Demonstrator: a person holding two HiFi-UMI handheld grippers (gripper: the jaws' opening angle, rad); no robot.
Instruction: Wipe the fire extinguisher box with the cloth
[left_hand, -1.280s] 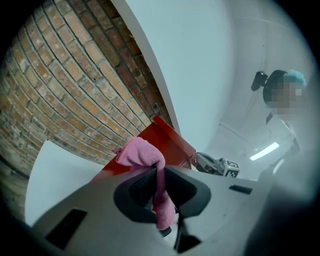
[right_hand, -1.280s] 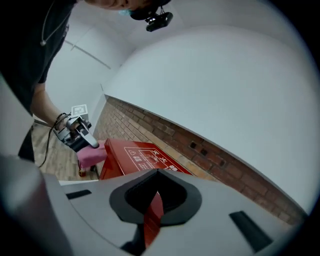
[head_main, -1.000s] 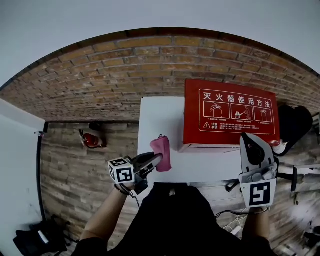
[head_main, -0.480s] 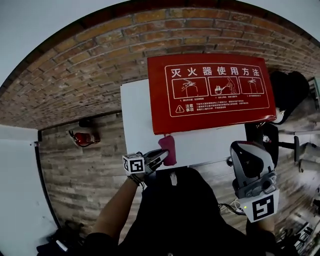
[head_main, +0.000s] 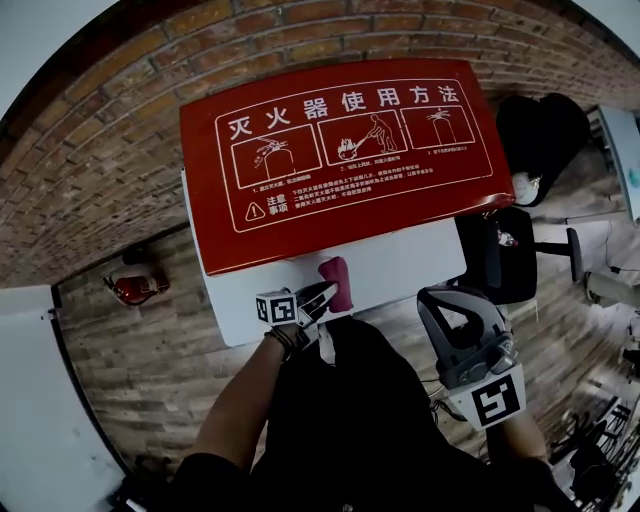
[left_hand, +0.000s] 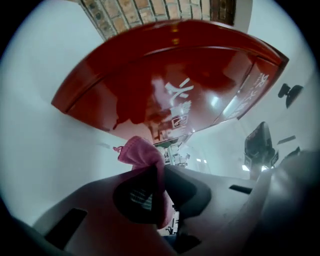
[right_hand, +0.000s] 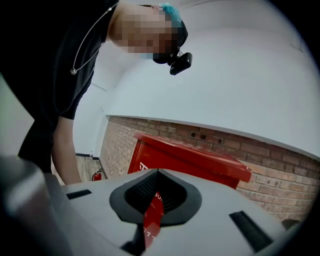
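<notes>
A fire extinguisher box (head_main: 350, 150) stands on a table (head_main: 400, 278), covering most of its top and leaving a bare strip along the near edge. Behind both runs a brick wall (head_main: 120, 130). The left tongs (head_main: 322, 296) reach over that near strip from the person's side, with a cloth (head_main: 338, 282) pinched between them, just before the box's near face; whether it touches cannot be told. The right tongs (head_main: 440, 298) sit just off the table's near edge, toward its right end, apart from the box. On the floor (head_main: 150, 380) left of the table, at the wall's foot, lies a fire extinguisher (head_main: 135, 288). A chair (head_main: 497, 262) stands right of the table.
</notes>
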